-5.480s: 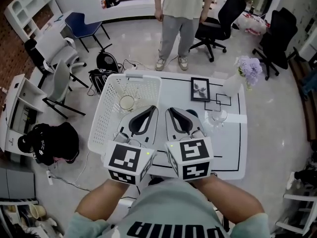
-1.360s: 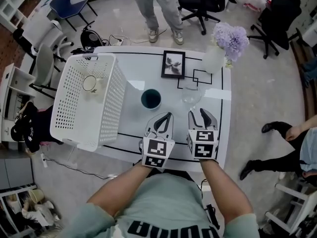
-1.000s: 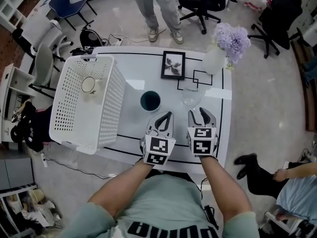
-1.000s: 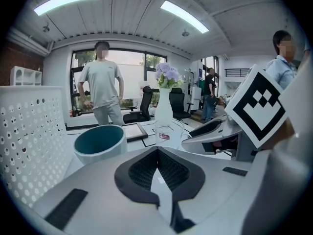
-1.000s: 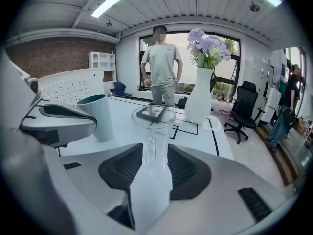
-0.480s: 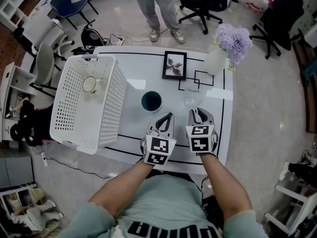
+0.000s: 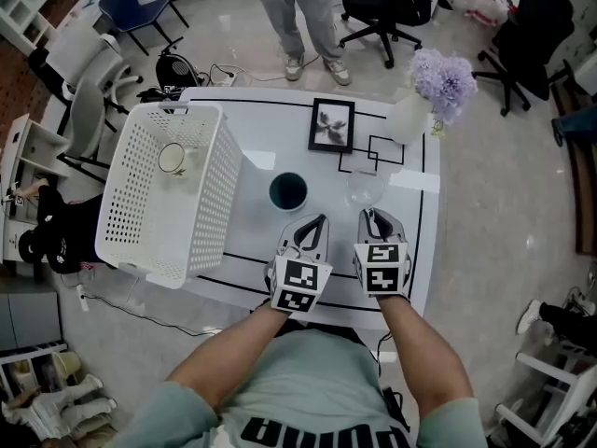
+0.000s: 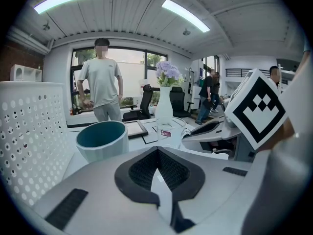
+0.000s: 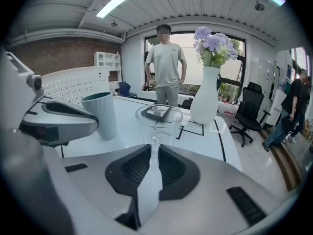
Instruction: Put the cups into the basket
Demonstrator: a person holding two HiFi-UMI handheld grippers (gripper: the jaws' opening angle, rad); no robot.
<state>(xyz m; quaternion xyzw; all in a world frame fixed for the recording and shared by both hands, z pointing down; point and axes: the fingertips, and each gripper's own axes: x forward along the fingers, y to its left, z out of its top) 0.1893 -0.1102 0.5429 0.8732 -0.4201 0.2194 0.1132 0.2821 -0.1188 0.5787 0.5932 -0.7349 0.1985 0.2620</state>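
The clear glass cup point(image 7: 365, 187) stands right of centre on the tabletop point(image 7: 270, 147), its near wall pinched in your right gripper point(image 7: 372, 212), whose jaws have just been closing. The teal cup point(image 7: 287, 191) stands near it at mid-table, ahead of your left gripper point(image 7: 321, 218) (jaws pressed together, nothing between them). A white cup point(image 7: 173, 158) sits in the basket point(image 7: 140, 241) along the left edge. A picture frame point(image 7: 332, 125) and a flower vase point(image 7: 408, 118) stand toward the far edge.
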